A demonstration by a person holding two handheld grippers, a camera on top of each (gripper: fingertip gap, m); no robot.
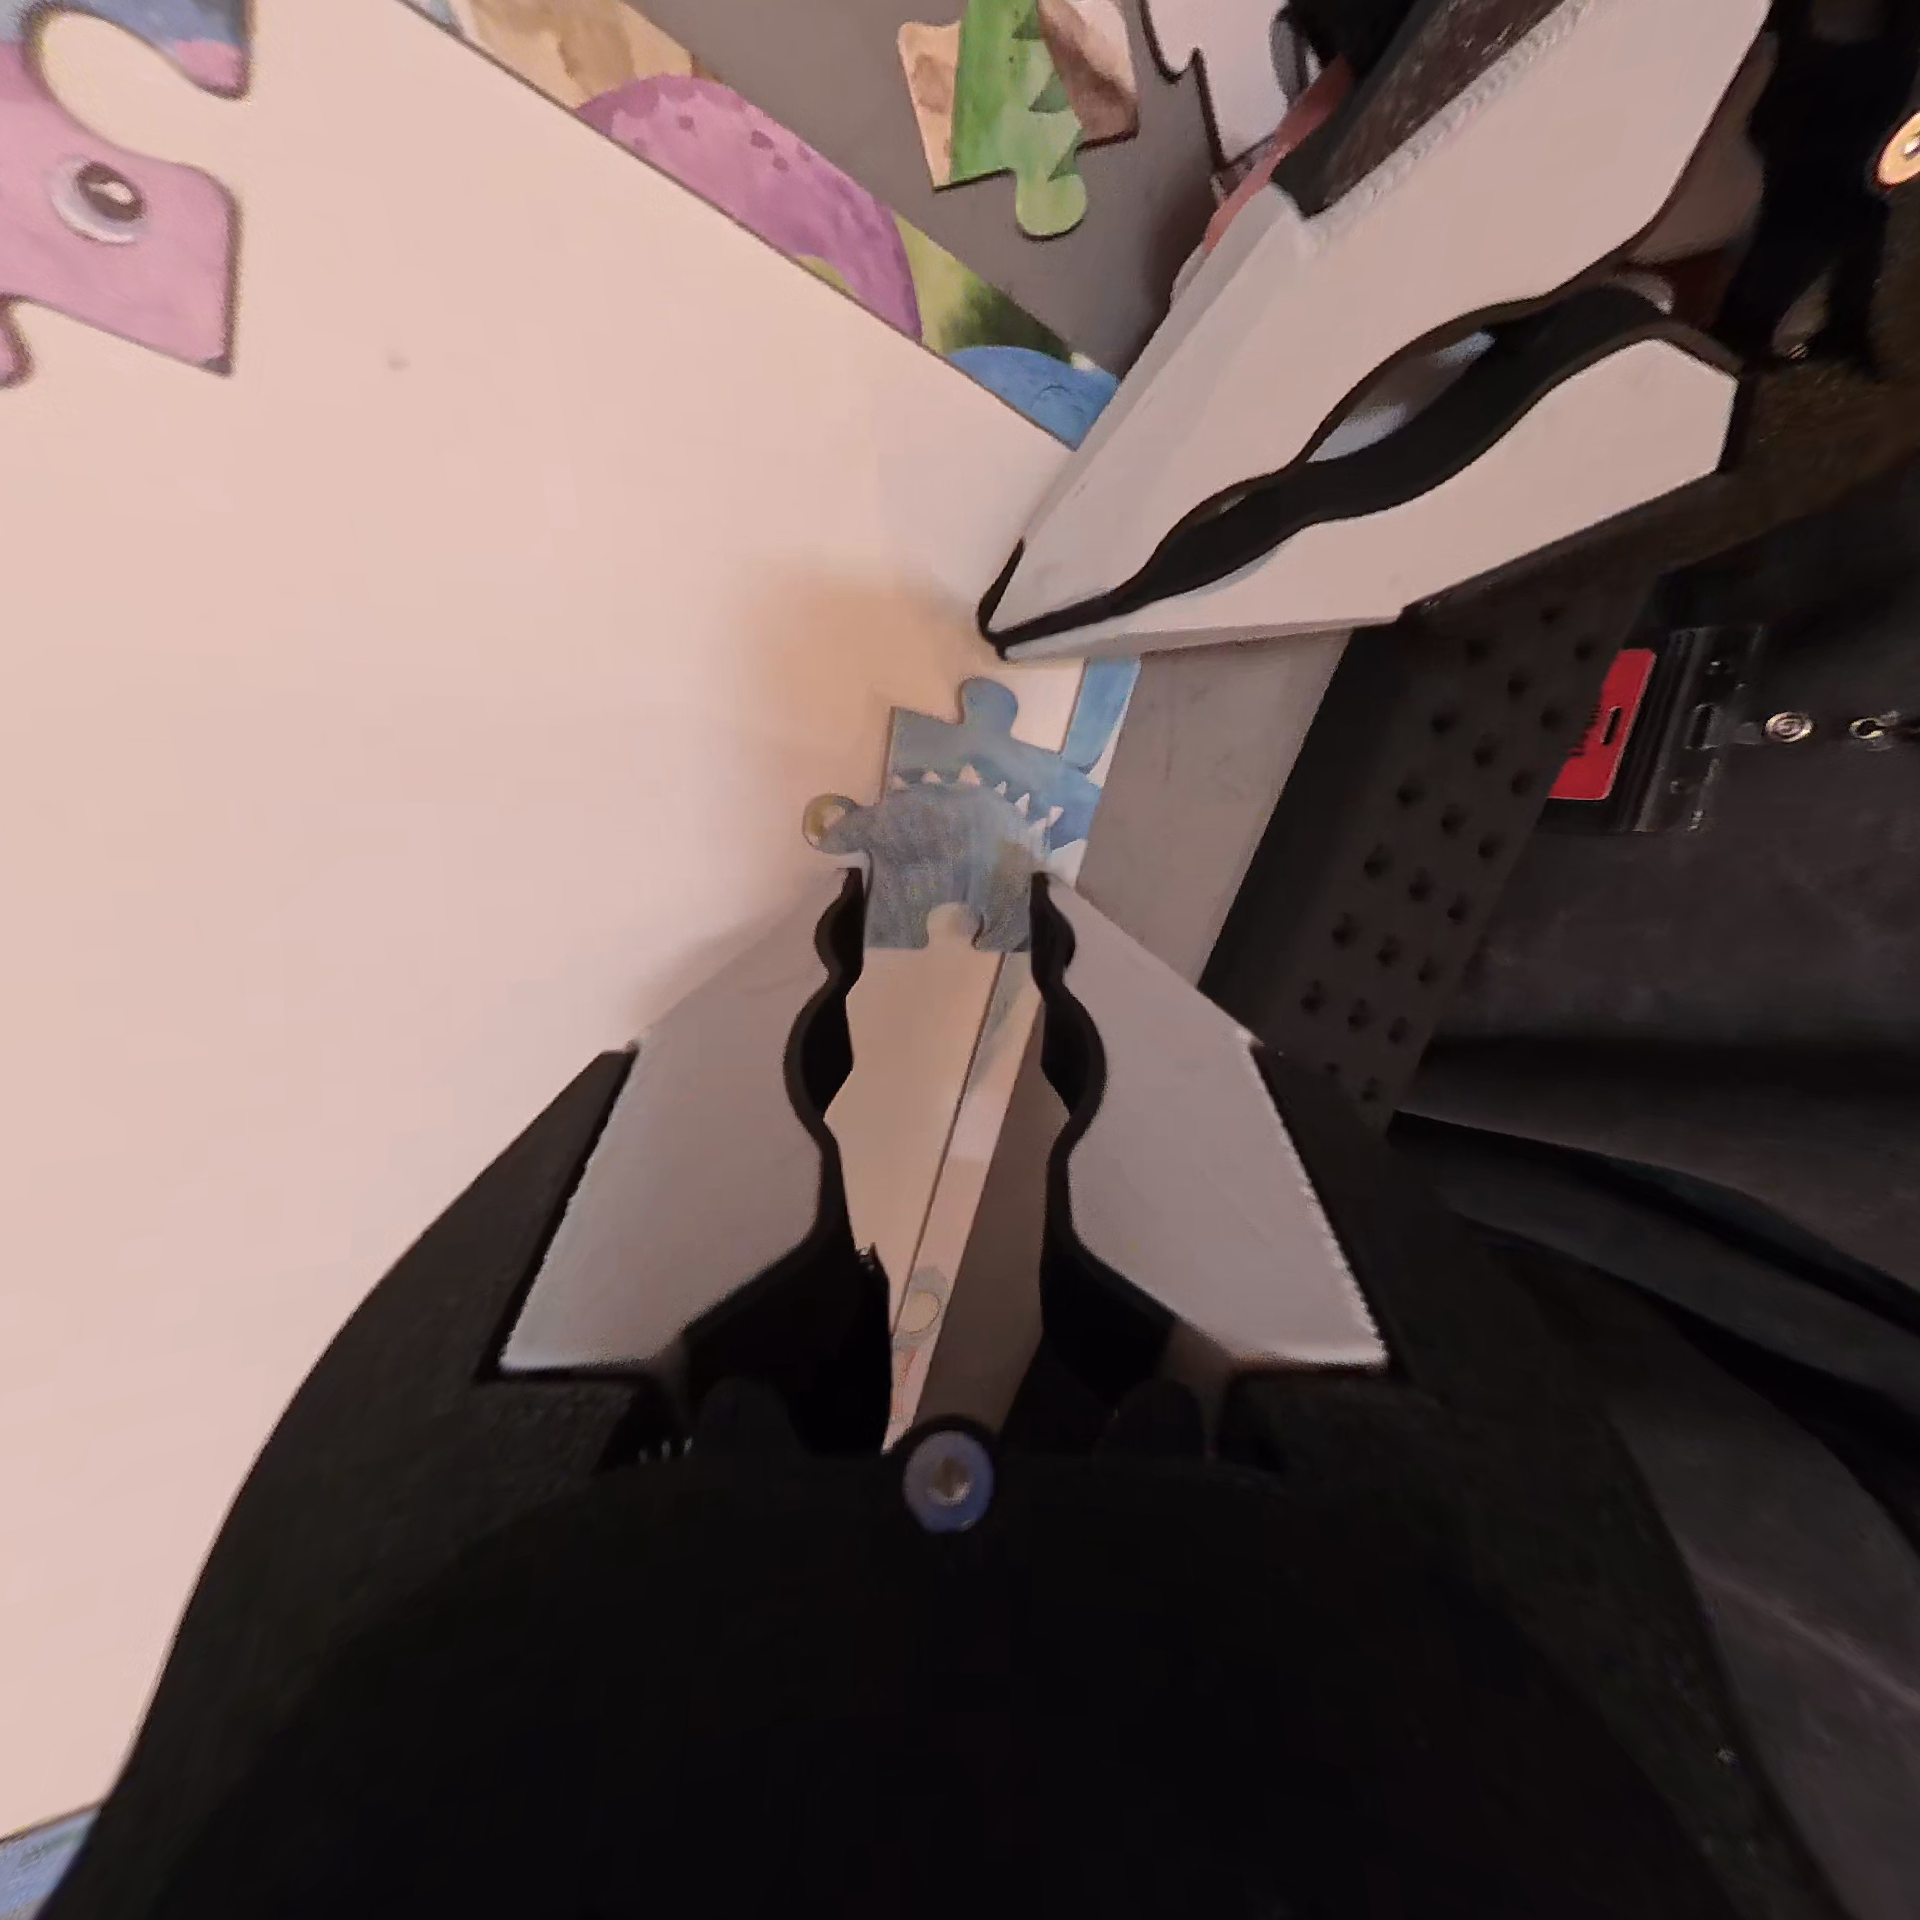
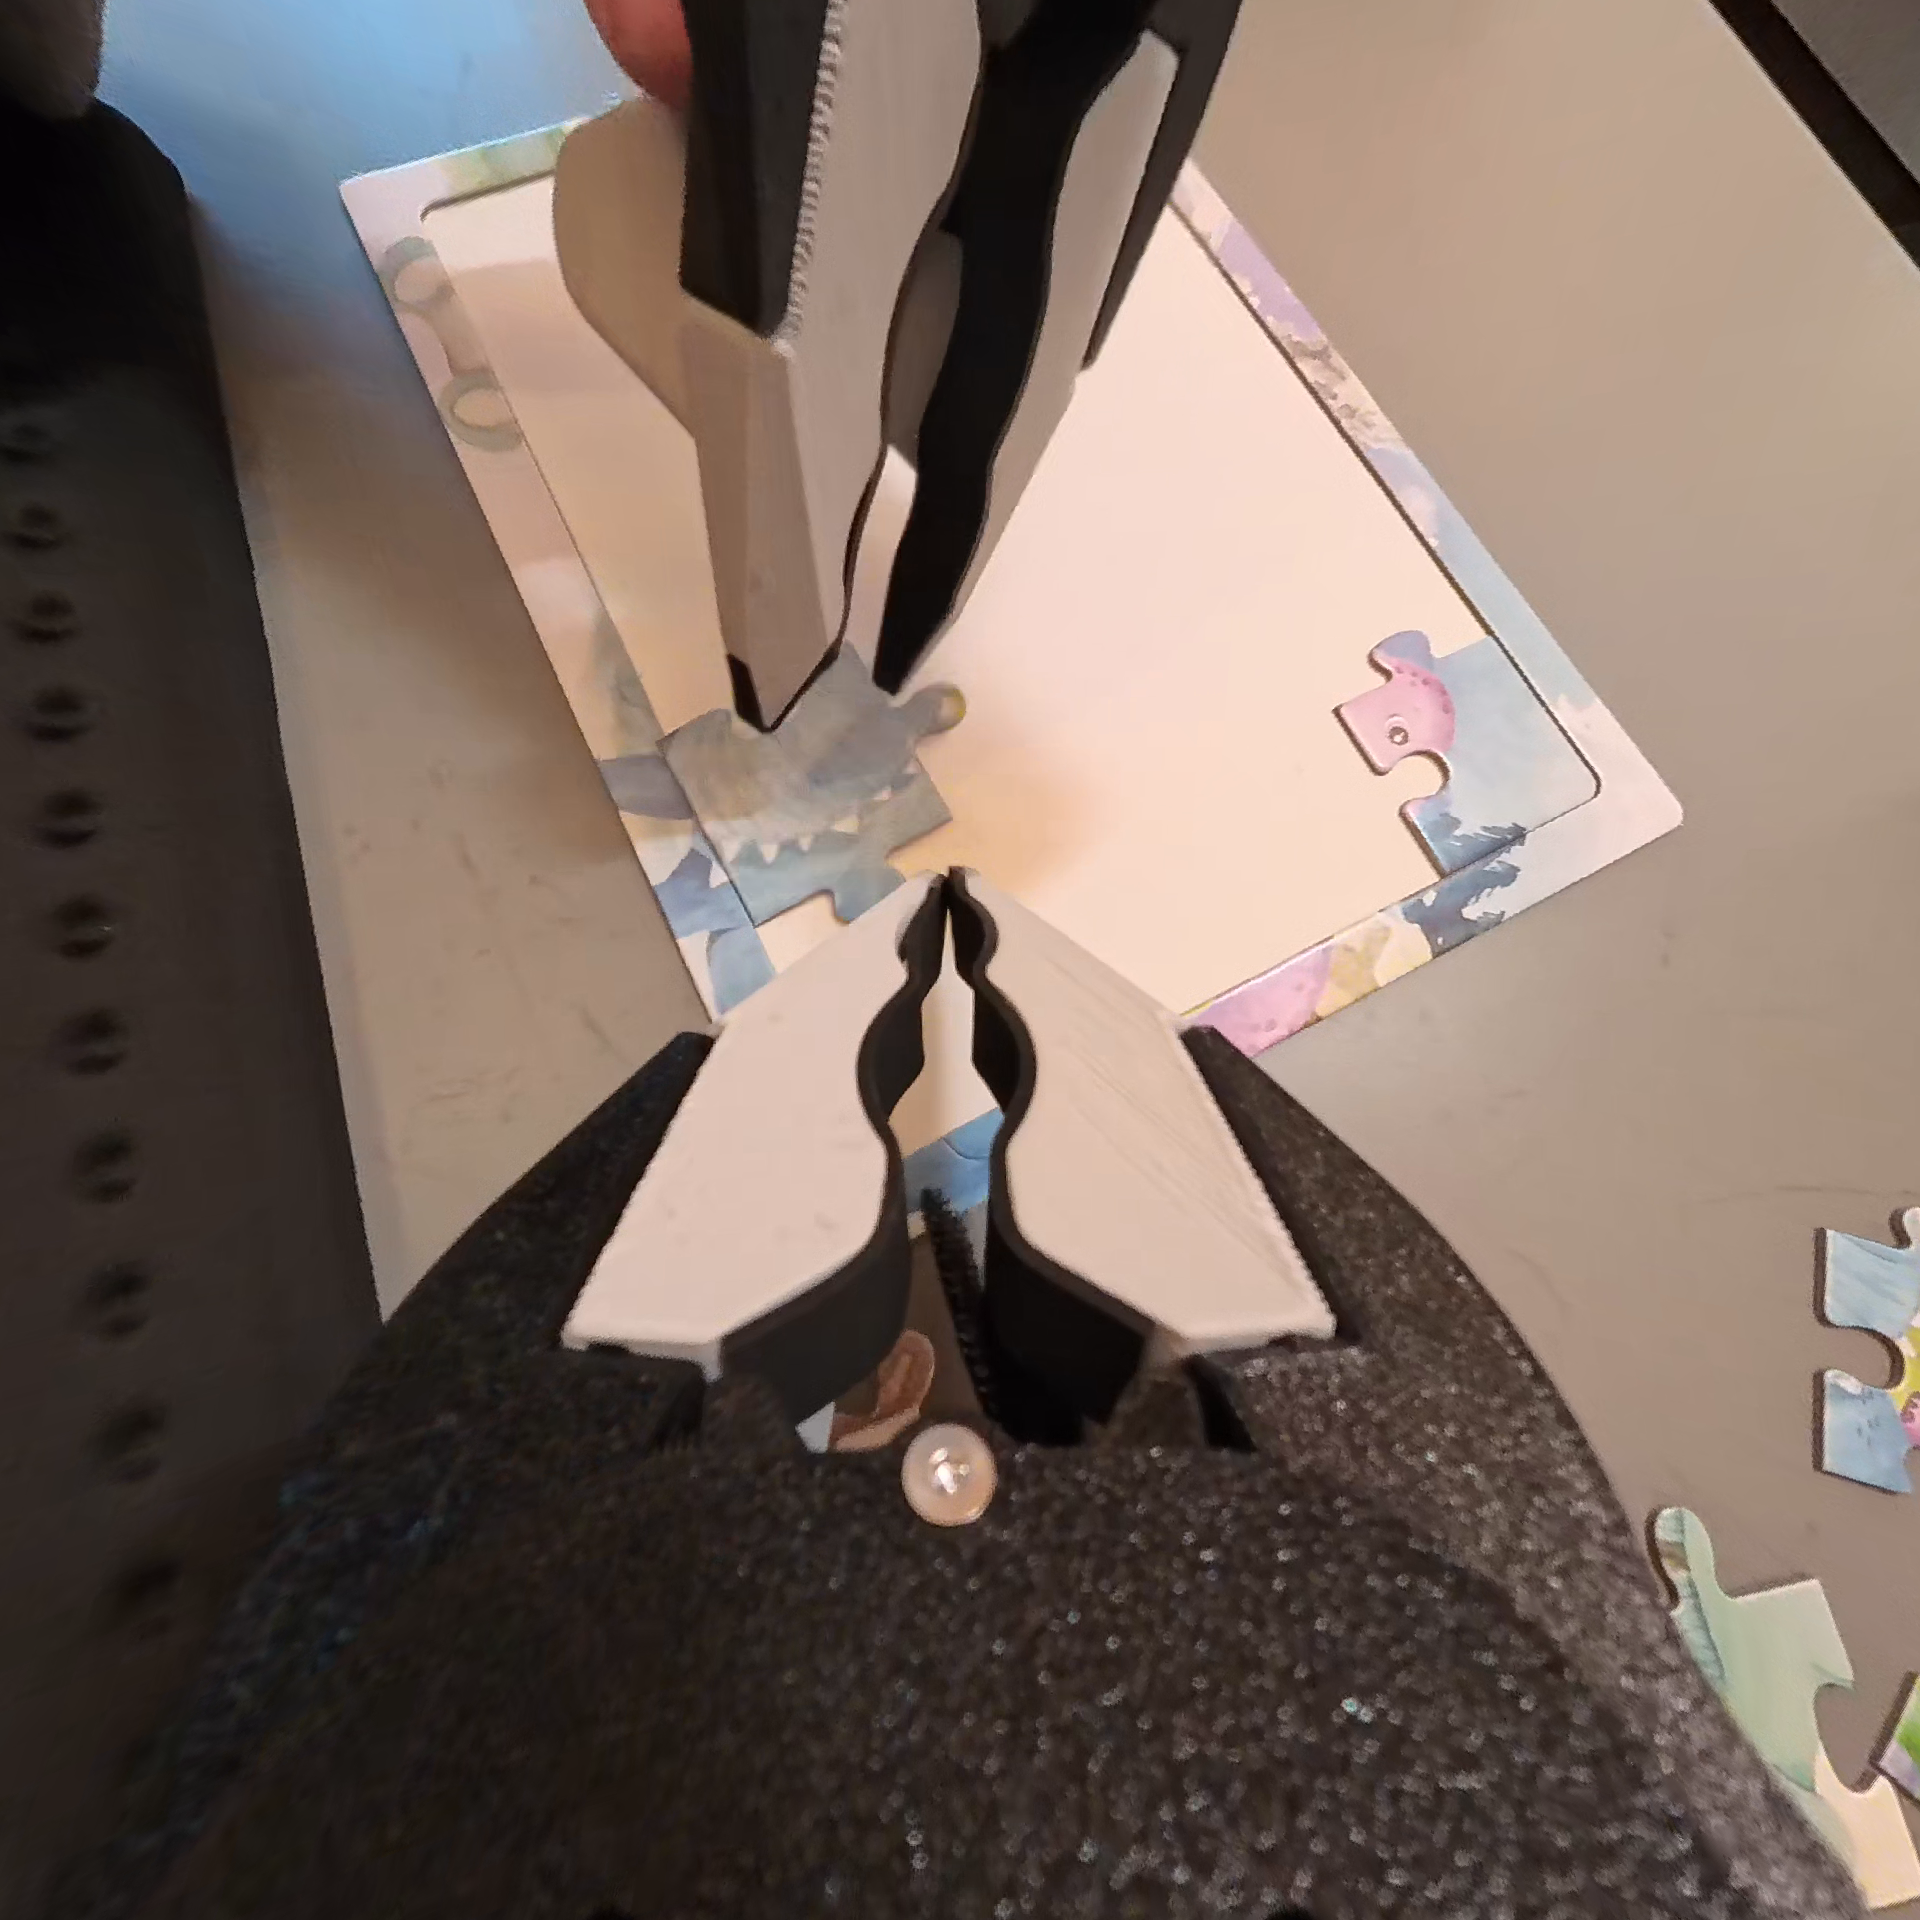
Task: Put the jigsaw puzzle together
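In the left wrist view, the left tongs [image 1: 945, 883] stand slightly parted, tips touching the blue piece [image 1: 940, 831] at the tray's [image 1: 416, 623] edge; bare tray spreads leftward. In the right wrist view, the right tongs [image 2: 951, 881] are pinched closed, empty, just beside that piece on the counter [image 2: 1558, 312].

A grey tabletop [image 2: 1558, 416] carries everything, matte and faintly scuffed, with pale smudges along its left part. Along that left side runs a dark padded panel [image 2: 94, 831] with a row of small round holes down its length; it lies right up against the tabletop edge. The left wrist view catches the same perforated panel [image 1: 1455, 831] from another angle, slanting down toward the table. Beside it, farther right, sits a black device [image 1: 1704, 738] with a red sticker [image 1: 1600, 738] on its face and a few small screws next to that.
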